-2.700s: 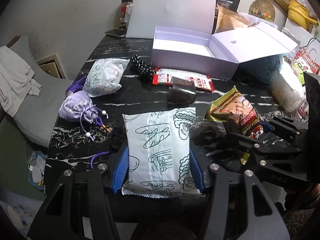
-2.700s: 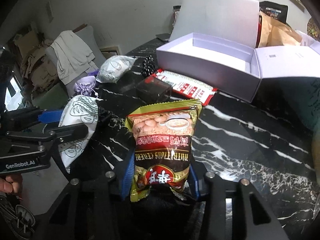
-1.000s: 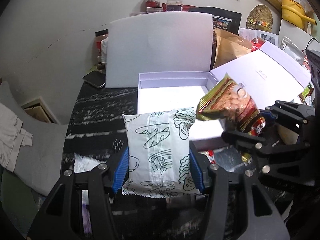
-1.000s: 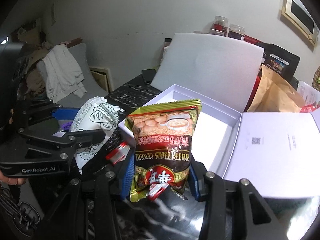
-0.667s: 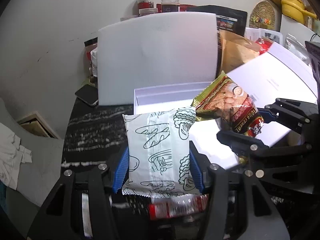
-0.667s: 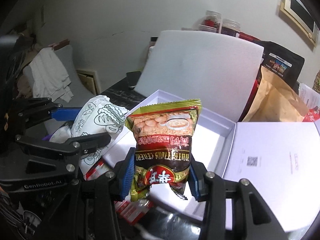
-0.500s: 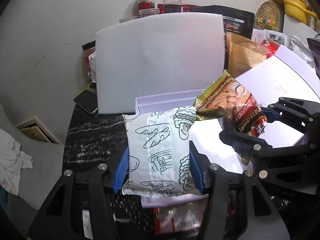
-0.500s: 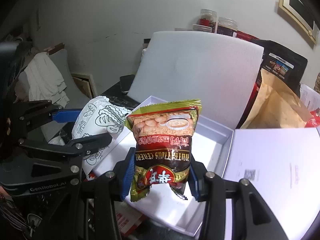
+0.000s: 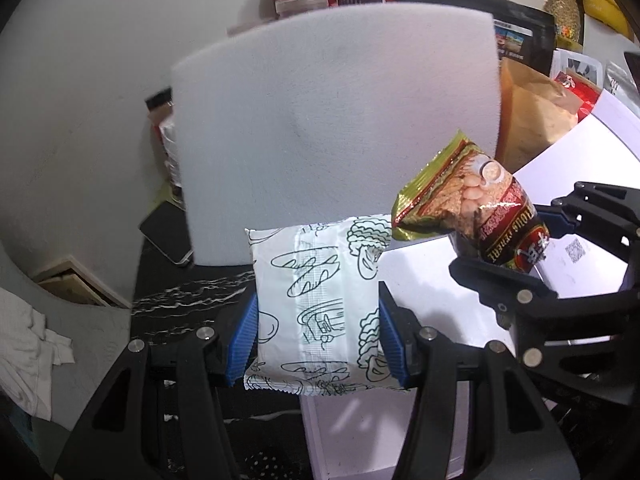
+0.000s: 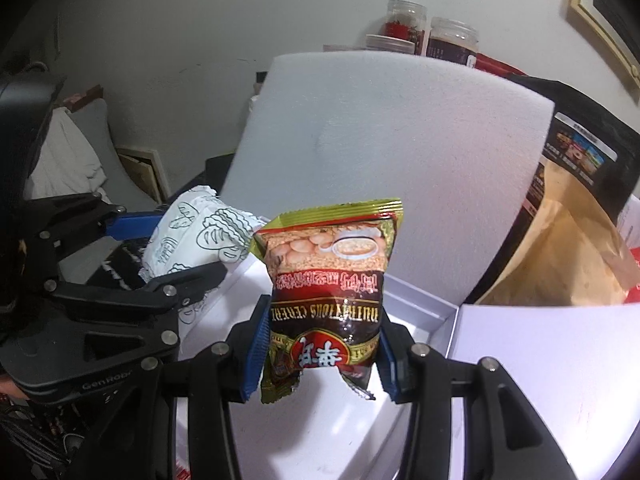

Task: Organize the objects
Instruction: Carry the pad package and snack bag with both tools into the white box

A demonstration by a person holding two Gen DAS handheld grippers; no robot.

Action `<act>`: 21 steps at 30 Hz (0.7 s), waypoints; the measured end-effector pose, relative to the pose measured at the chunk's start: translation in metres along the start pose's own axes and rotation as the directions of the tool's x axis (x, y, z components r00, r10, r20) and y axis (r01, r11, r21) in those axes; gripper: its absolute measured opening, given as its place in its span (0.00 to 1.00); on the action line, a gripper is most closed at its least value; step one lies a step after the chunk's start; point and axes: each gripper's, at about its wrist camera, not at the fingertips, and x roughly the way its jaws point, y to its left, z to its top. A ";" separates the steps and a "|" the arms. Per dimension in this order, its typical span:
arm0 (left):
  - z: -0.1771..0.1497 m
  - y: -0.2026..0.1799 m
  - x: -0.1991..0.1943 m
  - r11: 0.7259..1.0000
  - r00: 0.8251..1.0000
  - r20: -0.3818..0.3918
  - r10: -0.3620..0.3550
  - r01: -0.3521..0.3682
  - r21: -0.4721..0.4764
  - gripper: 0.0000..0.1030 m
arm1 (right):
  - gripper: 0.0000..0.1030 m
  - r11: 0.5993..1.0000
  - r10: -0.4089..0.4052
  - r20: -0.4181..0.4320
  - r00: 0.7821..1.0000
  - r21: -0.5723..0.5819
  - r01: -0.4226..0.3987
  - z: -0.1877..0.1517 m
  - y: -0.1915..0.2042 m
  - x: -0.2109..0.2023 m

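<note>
Two packets, one per gripper: my left gripper [image 9: 318, 334] clamps the white packet [image 9: 318, 300], my right gripper [image 10: 320, 354] the cereal packet [image 10: 326, 280] (both above one open white box [image 10: 420, 304]).

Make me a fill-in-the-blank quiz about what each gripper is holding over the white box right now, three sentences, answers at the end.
1. The left gripper is shut on a white packet printed with line drawings in the colour ____.
2. The right gripper is shut on a cereal packet whose top edge is coloured ____.
3. Behind the open white box stands a white ____ sheet.

Missing words: black; green; foam
</note>
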 end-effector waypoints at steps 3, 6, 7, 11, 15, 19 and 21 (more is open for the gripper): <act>0.006 0.005 0.015 0.999 0.999 -0.024 -0.026 0.025 -0.023 0.51 | 0.45 1.000 -0.008 -0.030 1.000 0.004 0.008 0.002 -0.004 0.016; 0.007 0.001 0.031 1.000 1.000 -0.027 0.006 -0.005 0.019 0.51 | 0.45 1.000 0.014 -0.065 0.998 0.015 -0.013 -0.001 -0.008 0.032; 0.006 0.000 0.034 1.000 1.000 -0.029 0.009 -0.008 0.024 0.51 | 0.45 1.000 0.010 -0.075 0.997 0.016 -0.009 -0.003 -0.008 0.036; 0.008 -0.004 0.044 0.999 0.999 -0.026 0.031 -0.030 0.039 0.51 | 0.45 1.000 0.009 -0.112 0.994 0.025 -0.007 -0.008 -0.013 0.050; 0.009 -0.010 0.047 0.997 0.999 -0.023 0.046 -0.044 0.059 0.51 | 0.45 0.999 0.006 -0.127 0.992 0.036 -0.001 -0.011 -0.015 0.053; 0.009 -0.017 0.051 0.995 0.998 -0.030 0.058 -0.056 0.081 0.52 | 0.45 0.998 0.003 -0.131 0.991 0.057 0.005 -0.015 -0.020 0.053; 0.008 -0.019 0.054 0.995 0.998 -0.035 0.061 -0.057 0.085 0.52 | 0.45 0.998 0.005 -0.145 0.989 0.070 0.005 -0.018 -0.022 0.055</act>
